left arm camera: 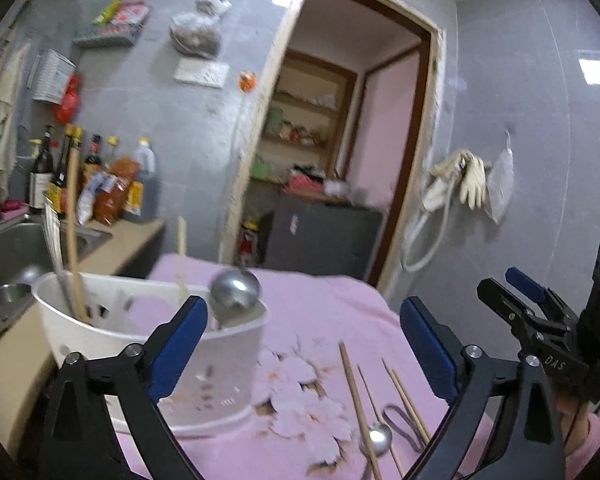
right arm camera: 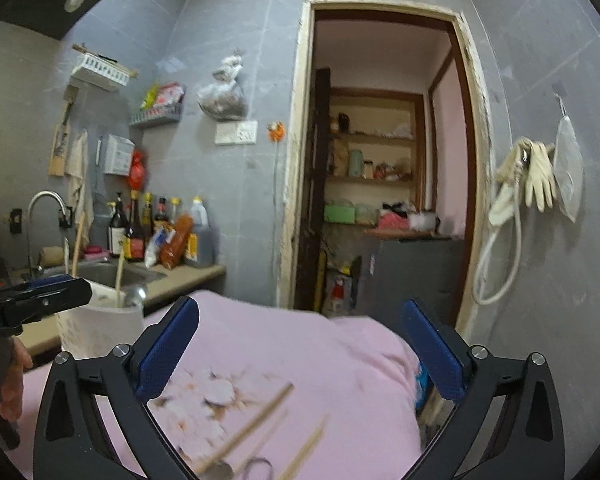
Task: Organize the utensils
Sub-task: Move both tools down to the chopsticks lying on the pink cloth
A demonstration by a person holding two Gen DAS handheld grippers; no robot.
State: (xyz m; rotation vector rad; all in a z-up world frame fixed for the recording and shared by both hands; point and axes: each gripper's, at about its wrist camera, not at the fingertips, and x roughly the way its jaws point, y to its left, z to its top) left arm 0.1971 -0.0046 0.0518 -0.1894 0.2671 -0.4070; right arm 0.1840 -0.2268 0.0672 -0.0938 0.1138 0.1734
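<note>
Between placements: left gripper [left arm camera: 302,344] and right gripper [right arm camera: 300,350] both spread wide, empty. White holder [left arm camera: 148,364] just left of left gripper, already stocked. Chopsticks [left arm camera: 358,404] and spoon [left arm camera: 376,438] on table [left arm camera: 324,304], below the fingers. Next: lower, pinch one utensil.

Your white perforated utensil holder [left arm camera: 140,320] stands upright at the left edge of the pink floral cloth [left arm camera: 320,312]. Upright inside it: a steel ladle [left arm camera: 235,289], bowl up, and wooden chopsticks [left arm camera: 74,232]. Loose chopsticks [left arm camera: 358,404] and a steel spoon [left arm camera: 376,438] lie flat on the cloth, right of the holder.
</note>
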